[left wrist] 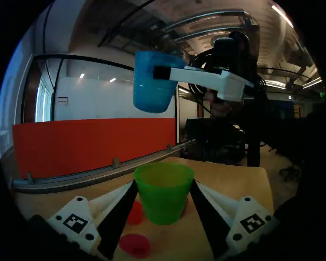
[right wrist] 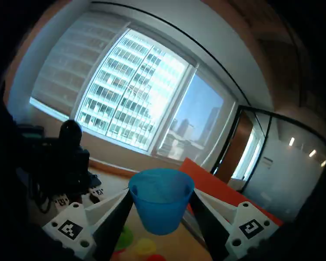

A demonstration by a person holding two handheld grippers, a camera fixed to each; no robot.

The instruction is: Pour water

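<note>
Left tool (left wrist: 164, 185) grips one green cup (left wrist: 164, 202); right tool (right wrist: 161, 192) grips one blue cup (right wrist: 160, 213).

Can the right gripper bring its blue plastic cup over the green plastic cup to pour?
Probably yes: the right gripper holds the blue plastic cup in open air, higher than the upright green plastic cup in the left gripper, nothing between them.

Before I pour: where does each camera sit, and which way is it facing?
Left gripper view: rides on the left tool, looks over its green cup, across the table, up at the right tool and the hand holding it.
Right gripper view: rides on the right tool, faces the window over its blue cup.
Both show the blue cup and orange panel.
</note>
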